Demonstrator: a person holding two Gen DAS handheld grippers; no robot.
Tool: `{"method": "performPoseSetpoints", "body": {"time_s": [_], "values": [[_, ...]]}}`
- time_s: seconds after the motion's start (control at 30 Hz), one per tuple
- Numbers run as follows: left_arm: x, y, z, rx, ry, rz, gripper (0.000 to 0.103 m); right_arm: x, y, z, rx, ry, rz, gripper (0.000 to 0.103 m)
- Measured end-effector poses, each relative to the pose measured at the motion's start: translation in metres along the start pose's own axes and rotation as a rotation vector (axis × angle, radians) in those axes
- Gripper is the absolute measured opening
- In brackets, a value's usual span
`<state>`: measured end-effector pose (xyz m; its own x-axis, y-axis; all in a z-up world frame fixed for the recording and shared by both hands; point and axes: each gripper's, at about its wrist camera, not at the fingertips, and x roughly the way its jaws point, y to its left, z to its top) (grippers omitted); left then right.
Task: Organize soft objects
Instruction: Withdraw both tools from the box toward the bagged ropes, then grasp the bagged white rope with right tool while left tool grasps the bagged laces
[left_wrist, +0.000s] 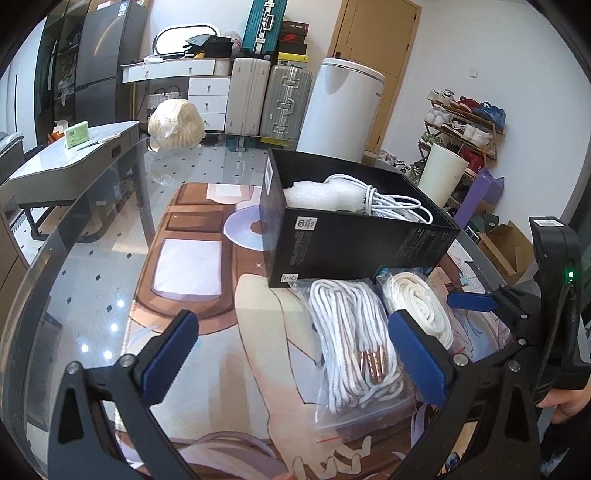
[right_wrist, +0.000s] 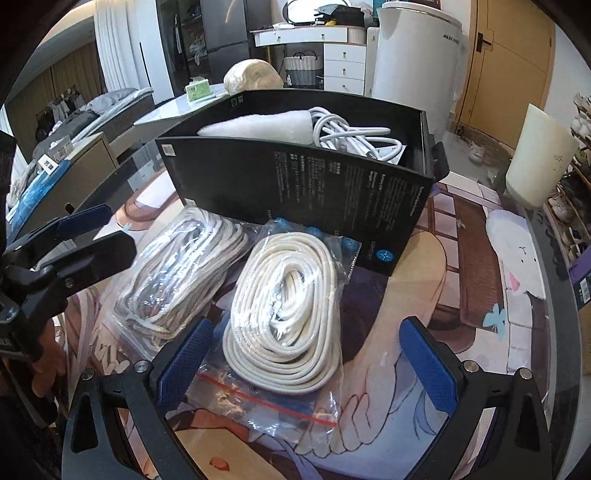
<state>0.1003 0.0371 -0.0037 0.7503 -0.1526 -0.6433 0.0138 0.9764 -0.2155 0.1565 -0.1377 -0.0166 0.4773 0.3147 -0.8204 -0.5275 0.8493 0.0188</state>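
We pick things up at the left, where our left hand-held gripper (left_wrist: 291, 358) hangs wide apart and empty over the counter (left_wrist: 92, 295), its right-side pad just beside the bag of striped white laces (left_wrist: 354, 343). That bag lies flat on the printed mat (left_wrist: 229, 332), its long axis running from the foot of the black box (left_wrist: 351, 243) toward us, with the copper lace tips pointing down toward our side. Next to it, and touching the box's lower corner, sits the bag of cream rope (right_wrist: 291, 314), coiled in a long oval that runs the same way, its red zip seal at the near end. Our right hand-held gripper (right_wrist: 306, 358) is spread wide too, one pad on each side of that near end, gripping nothing yet. Behind both bags the black box stands open, and here is the score so far: a piece of white bubble wrap (right_wrist: 258, 127) and a bundled white cable (right_wrist: 354, 138) are already inside, at the left and right of it. So we judge the job roughly half done, with two bagged bundles left on the counter, and the cream rope looks like our next pick.
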Motion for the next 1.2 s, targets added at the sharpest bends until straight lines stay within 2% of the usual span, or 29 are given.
{"method": "performPoseSetpoints", "body": {"time_s": [0.23, 0.47, 0.7, 1.2], "values": [[0.001, -0.001, 0.000, 0.001, 0.005, 0.005, 0.103, -0.003, -0.013, -0.006, 0.032, 0.018, -0.043, 0.102], [0.001, -0.001, 0.000, 0.007, 0.009, 0.001, 0.103, -0.007, -0.012, -0.013, 0.014, 0.013, -0.029, 0.102], [0.001, -0.001, 0.000, 0.008, 0.009, 0.001, 0.103, 0.001, -0.005, -0.001, -0.011, 0.022, -0.036, 0.102], [0.002, -0.002, -0.001, 0.017, 0.013, 0.006, 0.103, 0.003, -0.024, -0.002, 0.027, 0.024, -0.042, 0.102]]}}
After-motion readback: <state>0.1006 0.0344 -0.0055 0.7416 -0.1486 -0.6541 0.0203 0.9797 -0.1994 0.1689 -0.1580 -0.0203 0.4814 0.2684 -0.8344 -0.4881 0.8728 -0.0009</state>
